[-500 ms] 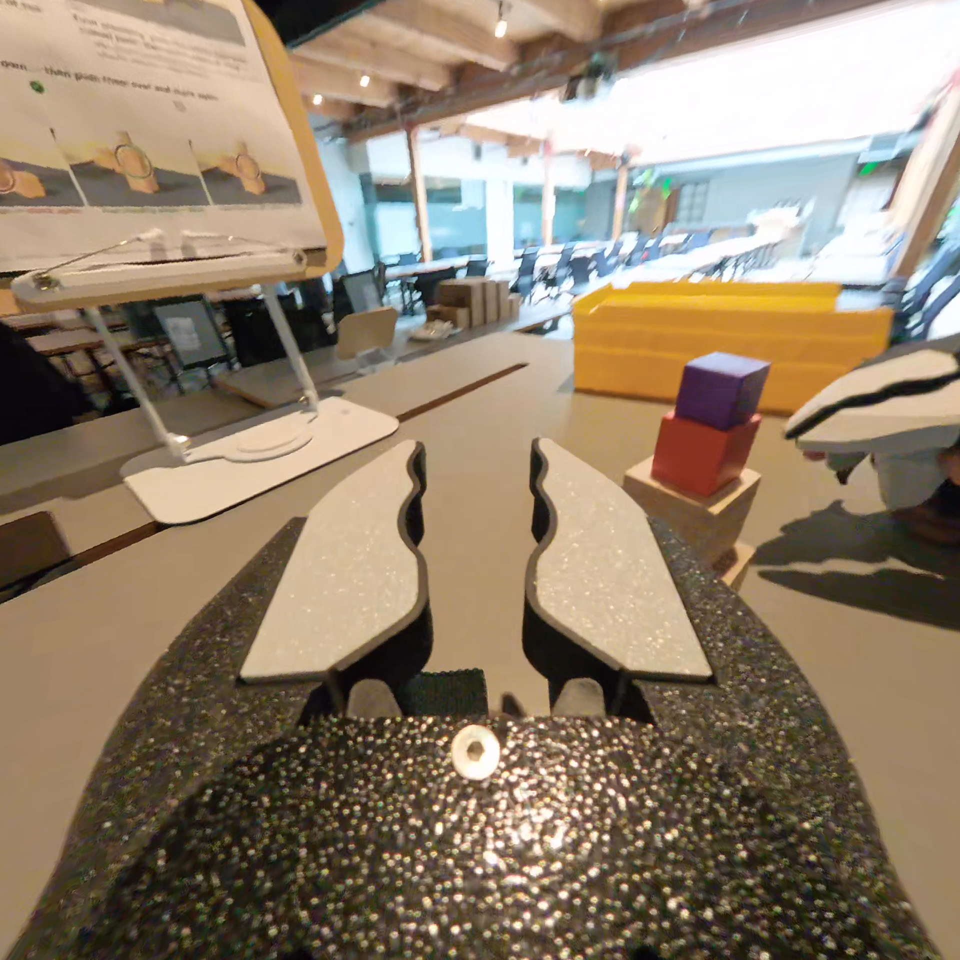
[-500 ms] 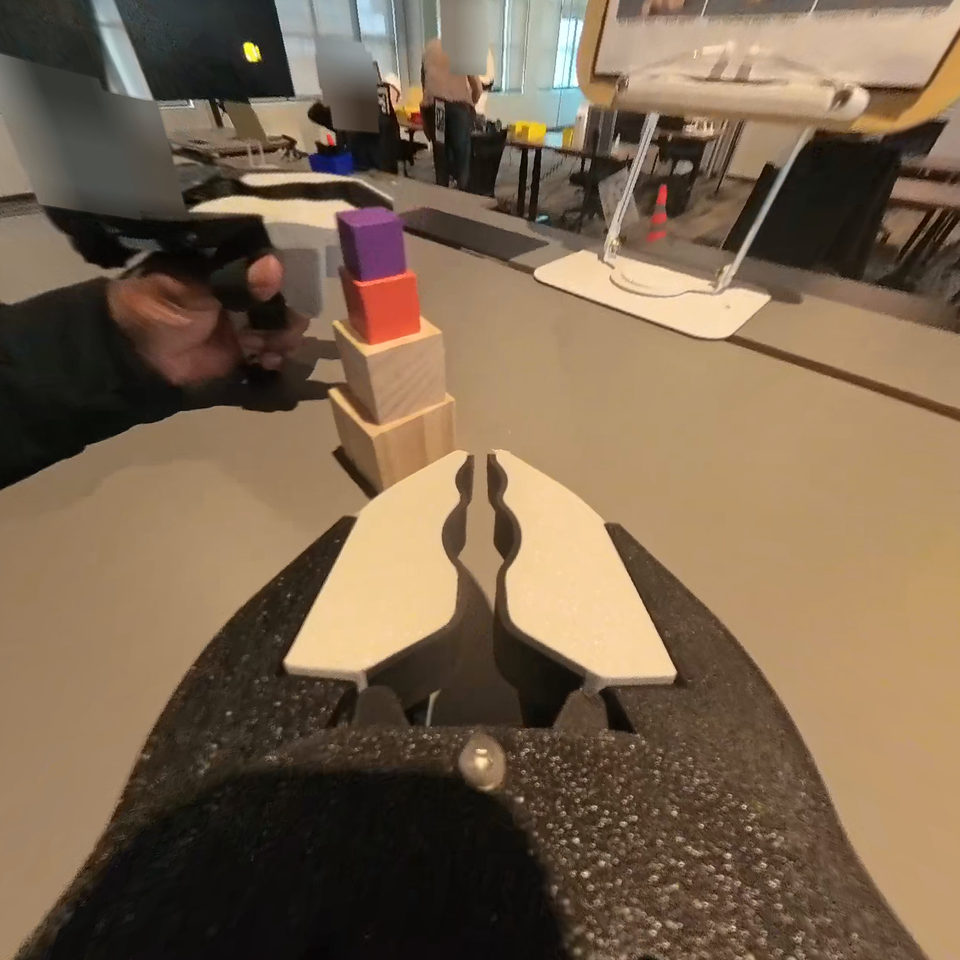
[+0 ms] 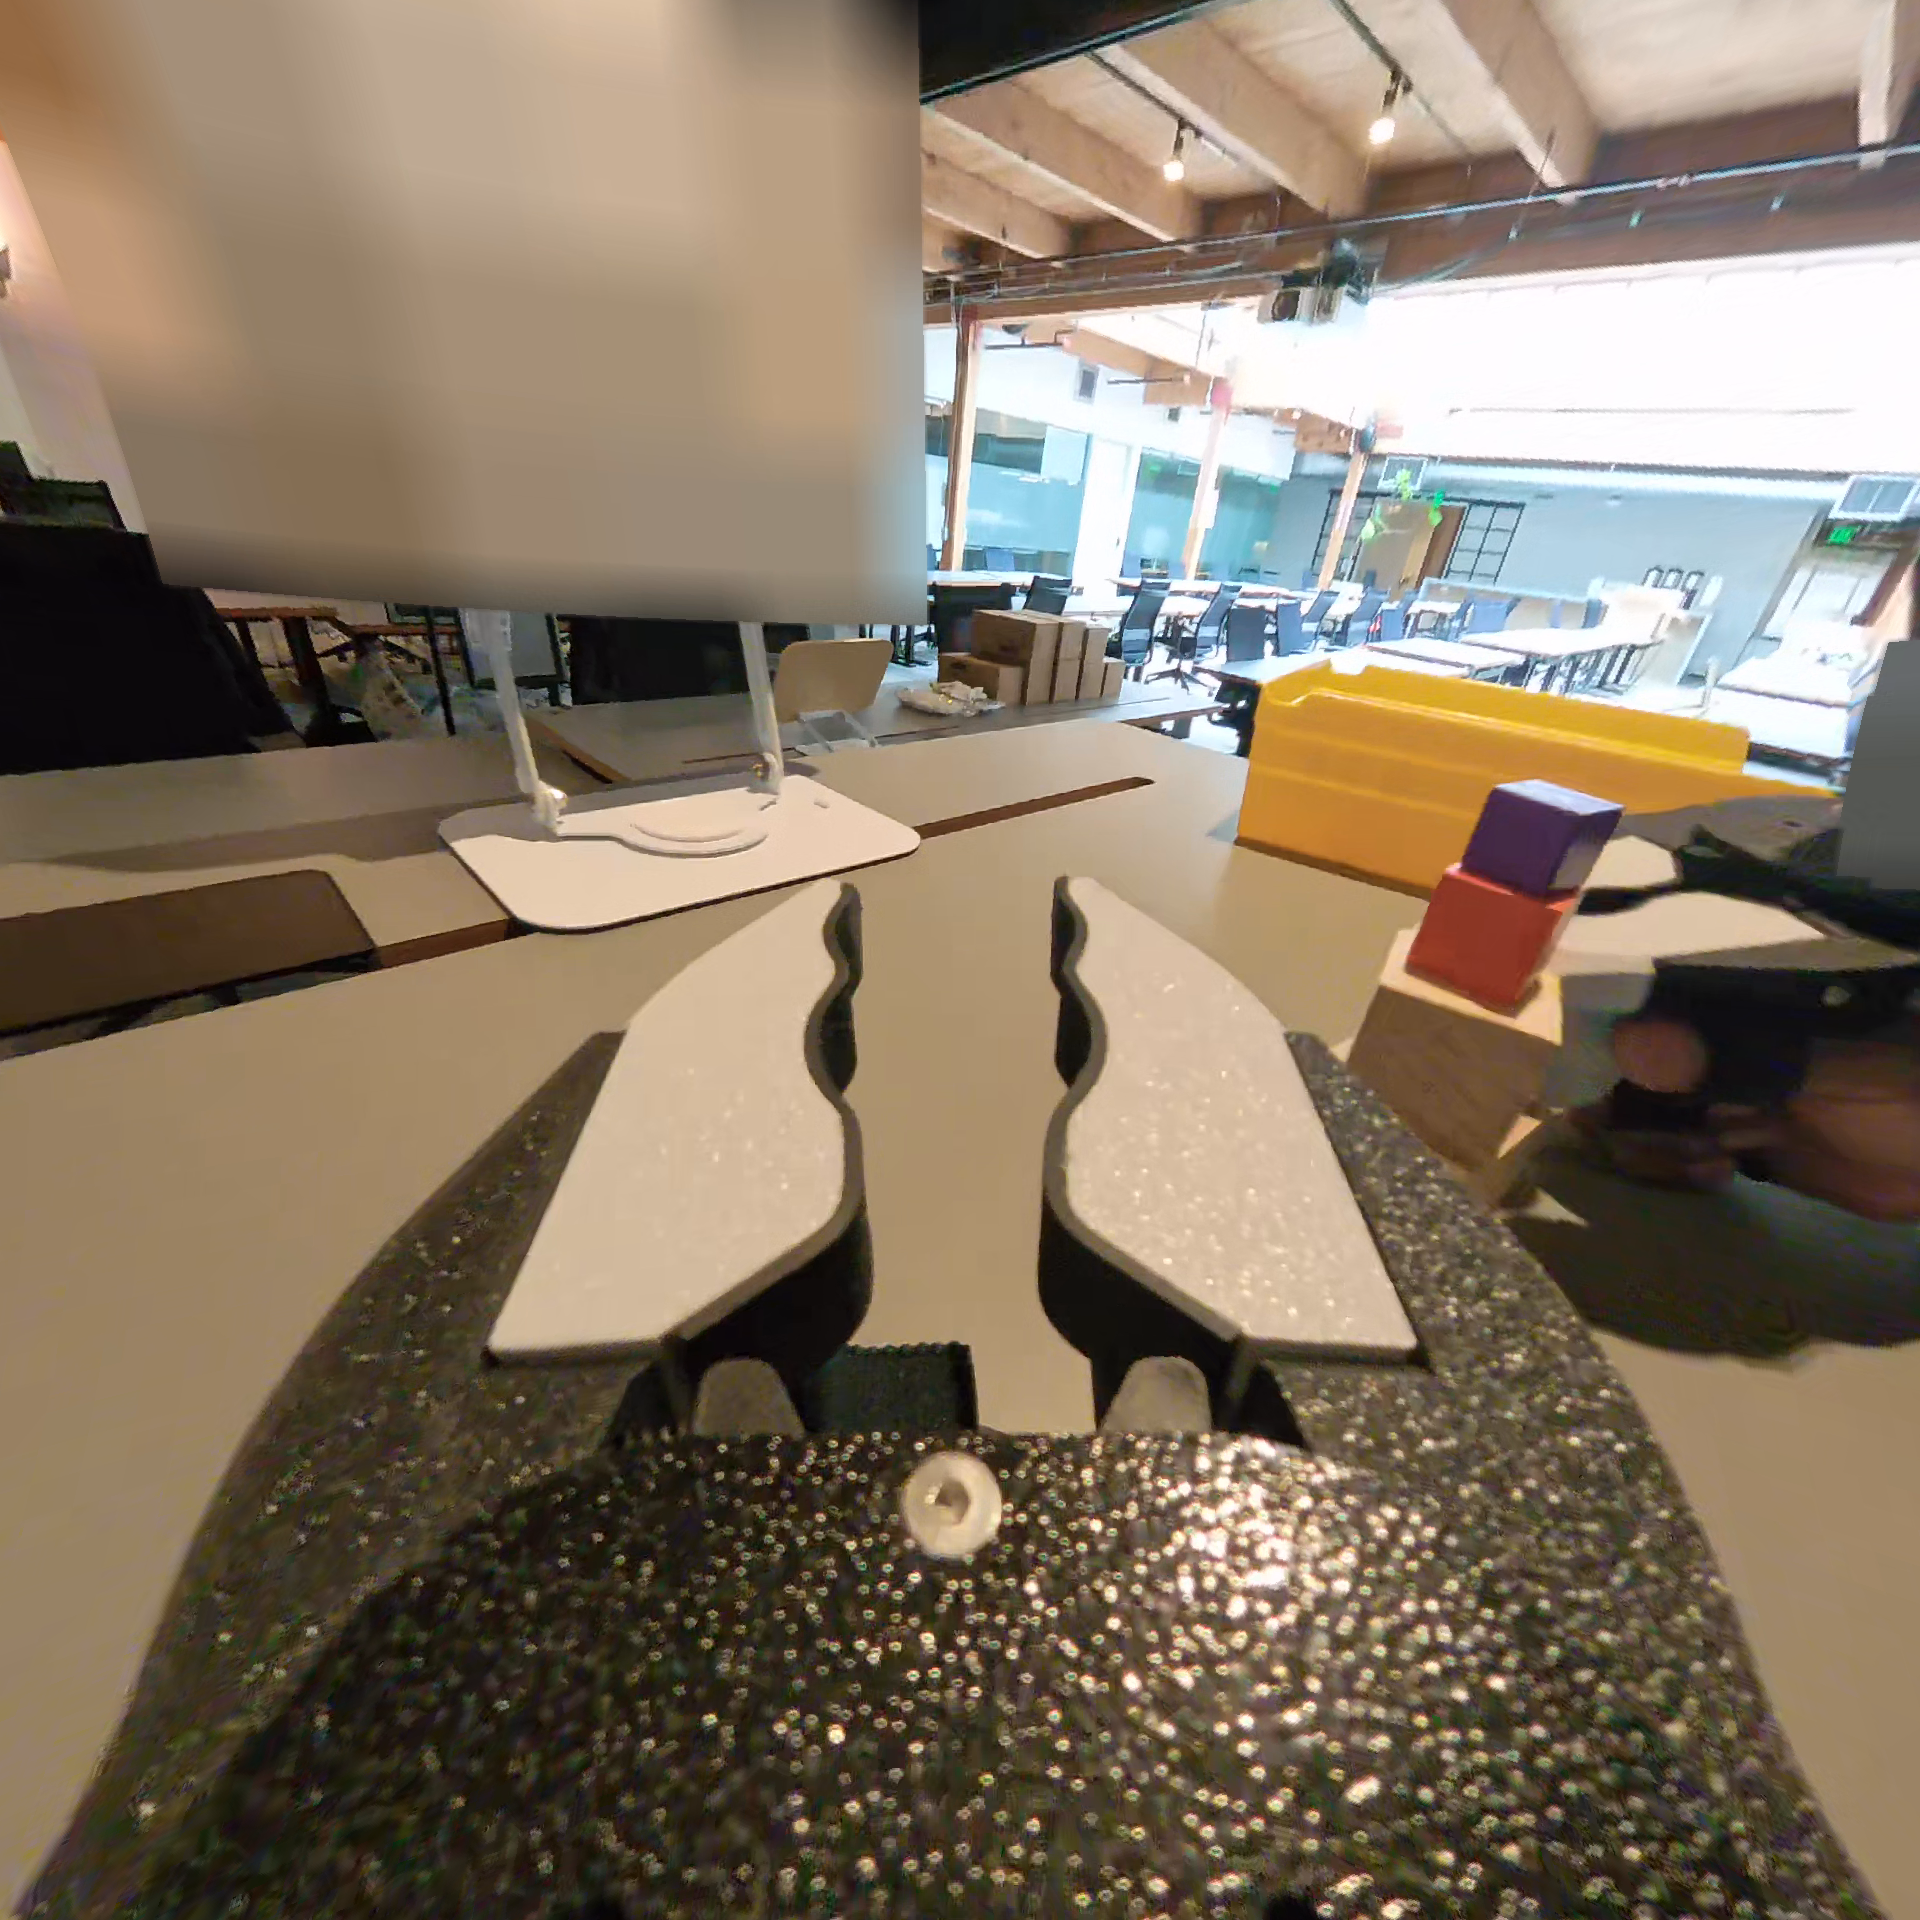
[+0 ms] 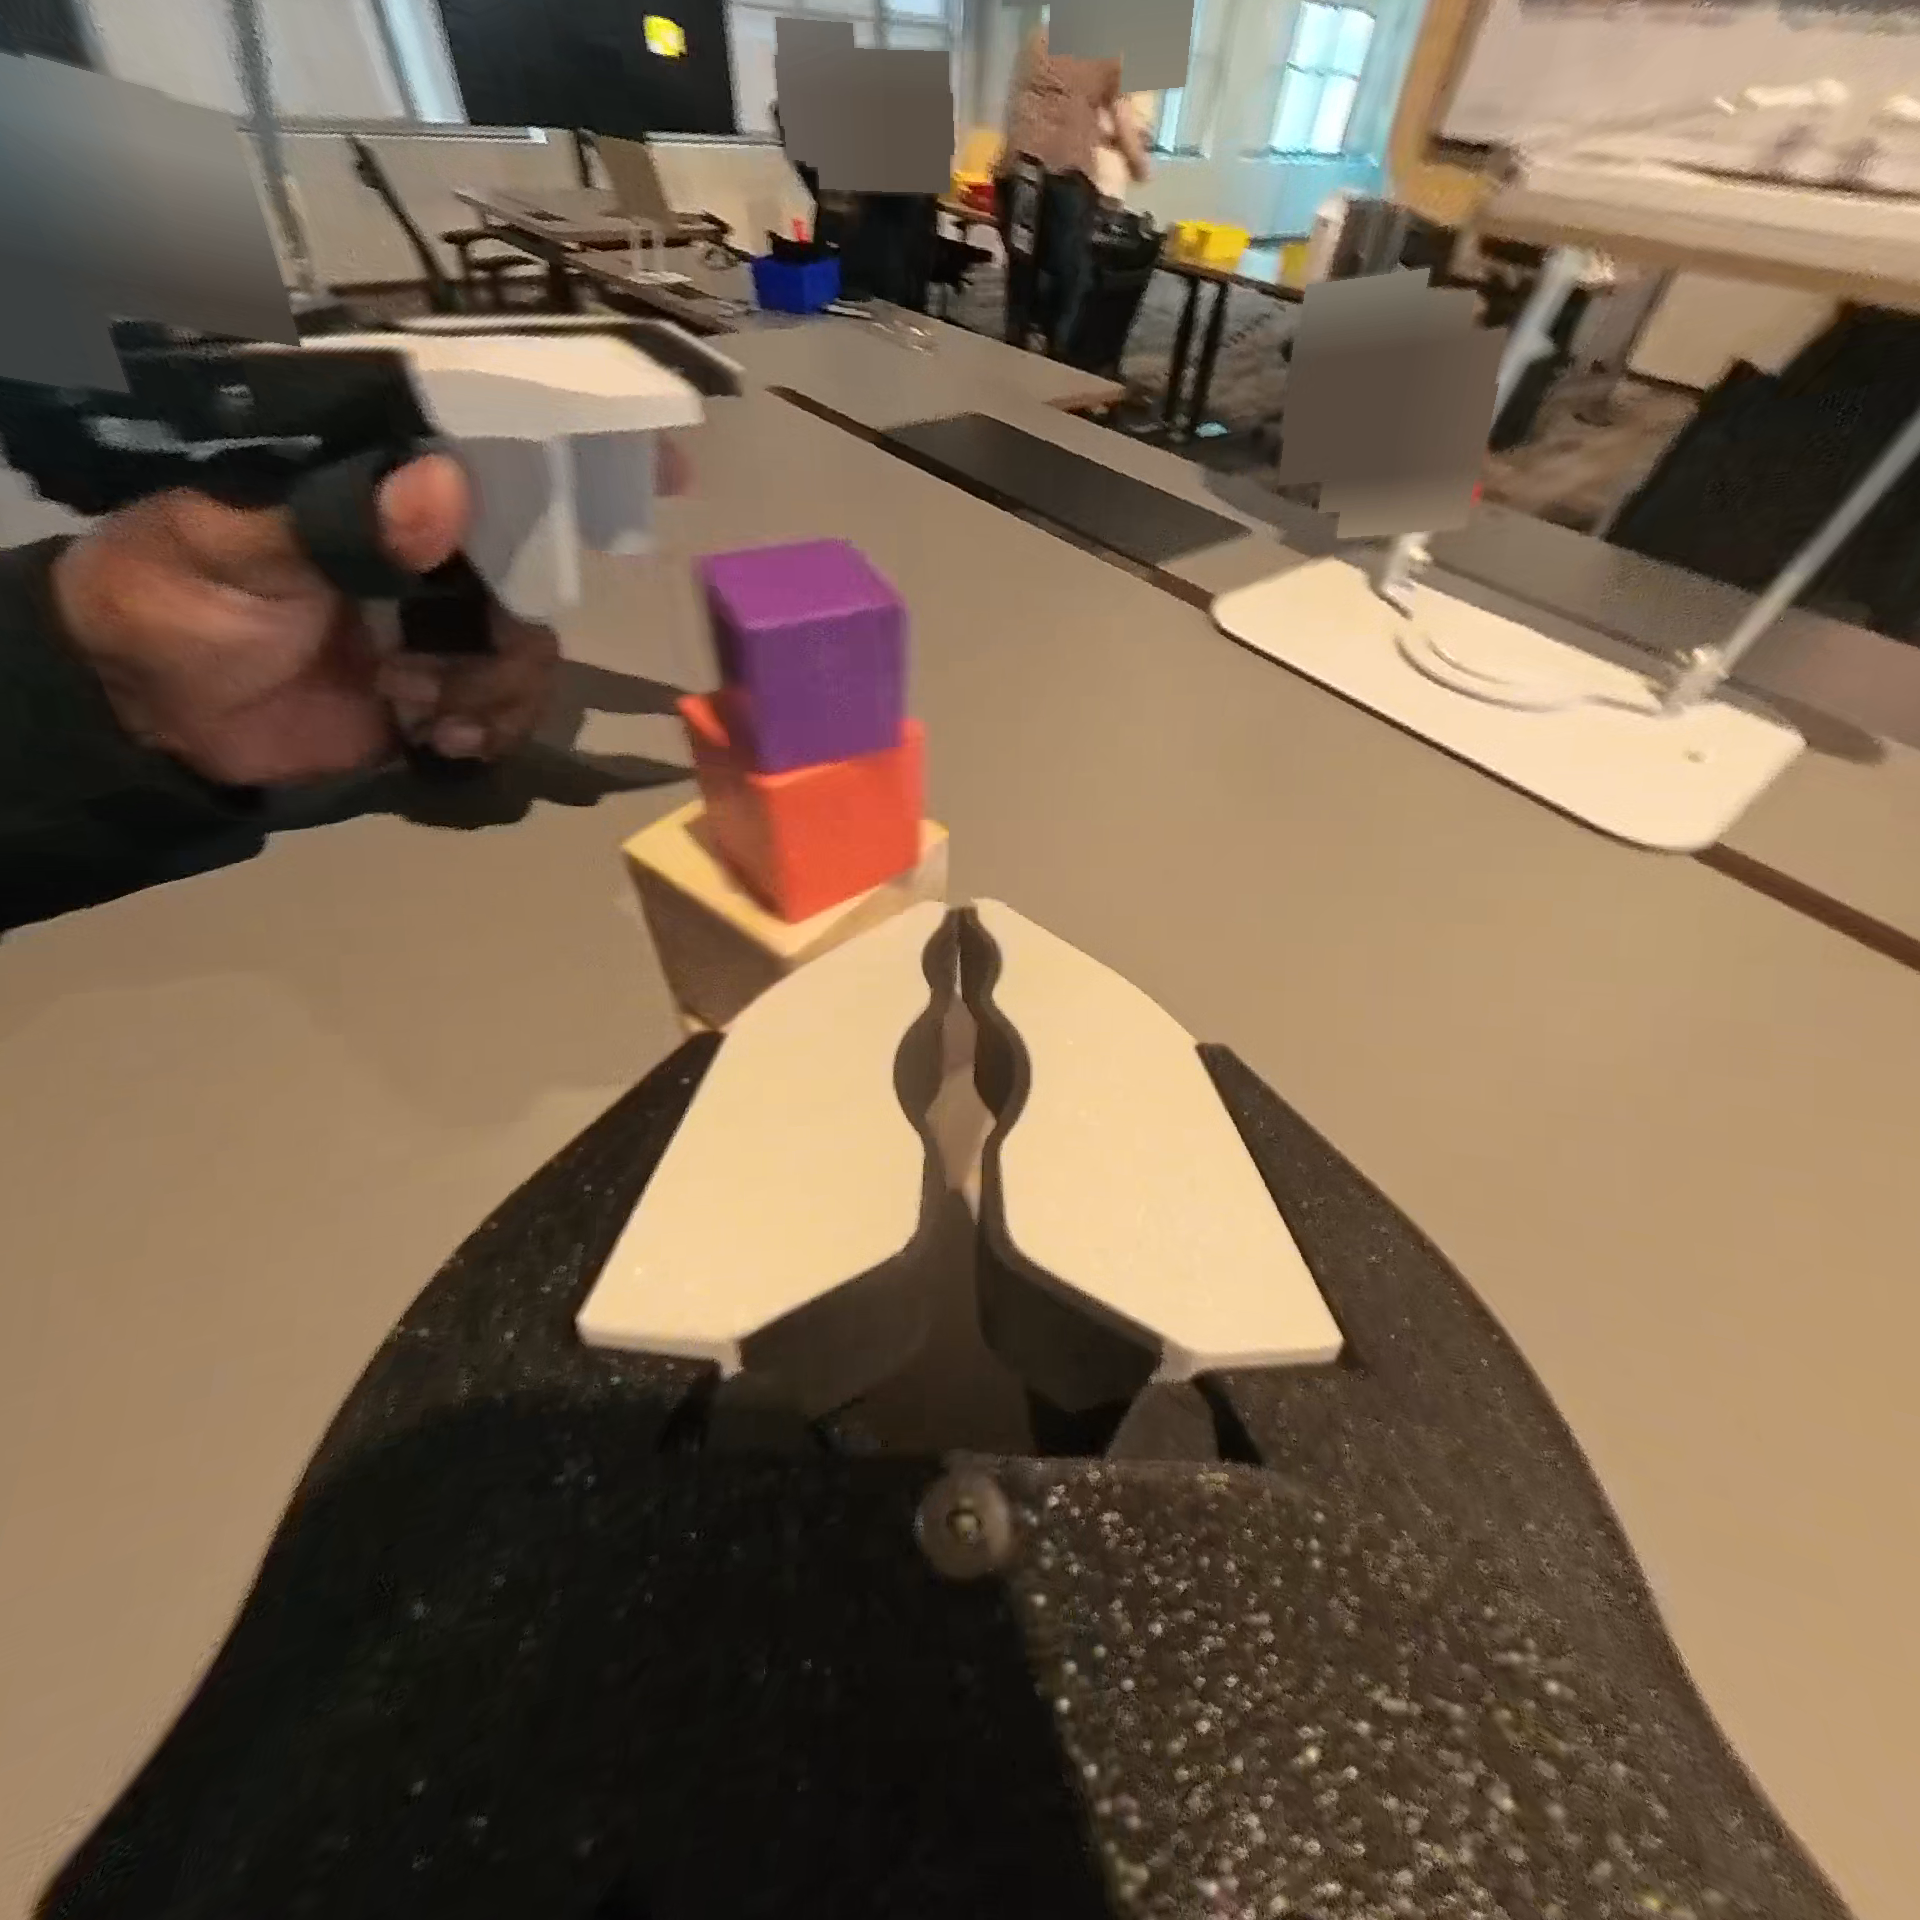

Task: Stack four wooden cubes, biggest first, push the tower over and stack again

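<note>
**Tower tilting under the right gripper's push**

Since the earlier frame we have closed in: the right gripper (image 4: 958,920), fingers pressed narrow with nothing between them, now meets the tower on the grey table (image 4: 1351,1039), and the stack leans. The purple cube (image 4: 805,649) and red cube (image 4: 821,821) sit askew on the upper plain wooden cube (image 4: 717,935); the biggest cube (image 3: 1512,1169) shows only a corner. The left gripper (image 3: 954,904) waits beside the tower, fingers wide and empty. We judge the cubes light, rigid and smooth, liable to slide; for restacking, grasp each across two opposite flat faces.
</note>
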